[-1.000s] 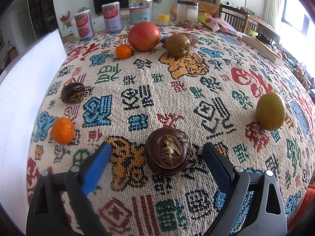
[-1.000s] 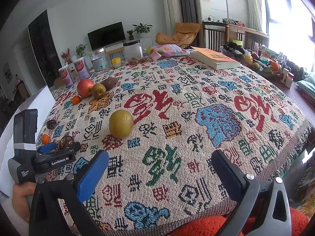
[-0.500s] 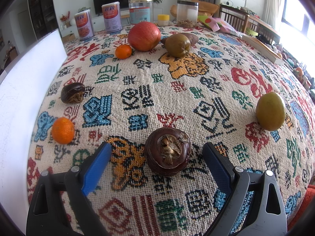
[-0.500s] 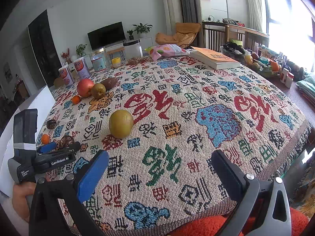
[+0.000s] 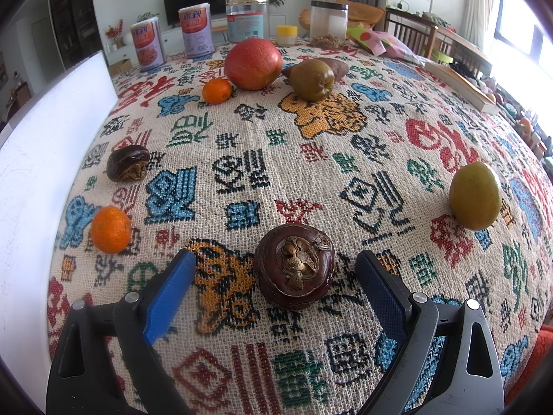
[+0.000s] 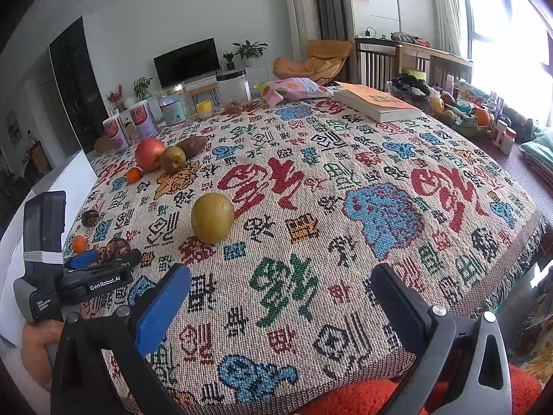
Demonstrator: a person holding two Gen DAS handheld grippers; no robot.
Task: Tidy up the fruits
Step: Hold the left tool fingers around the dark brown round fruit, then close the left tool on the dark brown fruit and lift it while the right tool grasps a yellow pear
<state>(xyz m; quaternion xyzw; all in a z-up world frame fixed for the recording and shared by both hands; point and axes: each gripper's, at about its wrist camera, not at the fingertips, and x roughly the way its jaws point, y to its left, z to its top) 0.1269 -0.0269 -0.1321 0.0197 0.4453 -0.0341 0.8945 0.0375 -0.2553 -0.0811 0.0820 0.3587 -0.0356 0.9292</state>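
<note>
Nothing is seen to have moved since the earlier frames: both grippers and every fruit are found where they were. The left gripper (image 5: 274,276) is held with its jaws wide apart, and the dark brown fruit (image 5: 295,267) is framed between them, nearer the right finger than the left, resting on the tablecloth (image 5: 242,145) close to its near edge. No contact between pads and fruit is visible. The fruit is roughly round, its dried stem end turned up toward the camera, so no long axis has to be matched; a short advance and a closing of the jaws is judged to be all that is required.

The right gripper (image 6: 280,297) is also held apart, empty, over the near edge of the cloth, and the yellow-green fruit (image 6: 212,218) lies well ahead of it toward the left edge. The left gripper is therefore far nearer its target. Toward the far left corner the red apple (image 5: 253,63), a green-brown fruit (image 5: 311,79) and a small orange (image 5: 216,90) are gathered.
</note>
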